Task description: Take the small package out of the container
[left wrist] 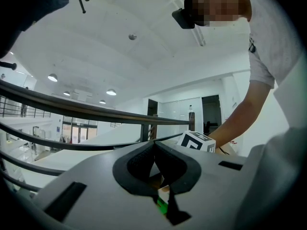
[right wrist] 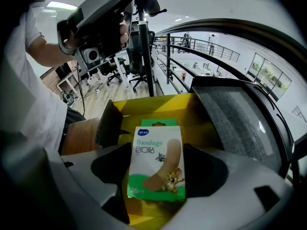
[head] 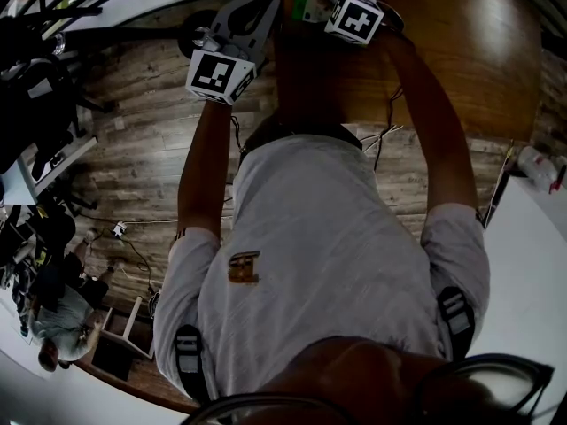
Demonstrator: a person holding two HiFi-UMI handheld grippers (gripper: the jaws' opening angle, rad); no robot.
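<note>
The small package (right wrist: 156, 161), a white and green bandage box, stands upright between the jaws of my right gripper (right wrist: 156, 169), which is shut on it. Just beyond and below it lies the yellow container (right wrist: 160, 107), open, with a dark flap (right wrist: 107, 124) at its left. In the head view the package (head: 306, 7) shows as a green patch beside the right gripper's marker cube (head: 355, 16). My left gripper (left wrist: 154, 145) points up toward the ceiling with its jaws together and nothing between them. A hand holds the left gripper (right wrist: 96, 18) high, left of the container and apart from it.
A brown wooden table (head: 461, 60) lies under both grippers. At the right stands a white table (head: 532, 264) with a bottle (head: 536, 162). A dark mesh surface (right wrist: 235, 114) sits right of the container. Office chairs (right wrist: 139, 56) and railings (right wrist: 201, 44) lie beyond.
</note>
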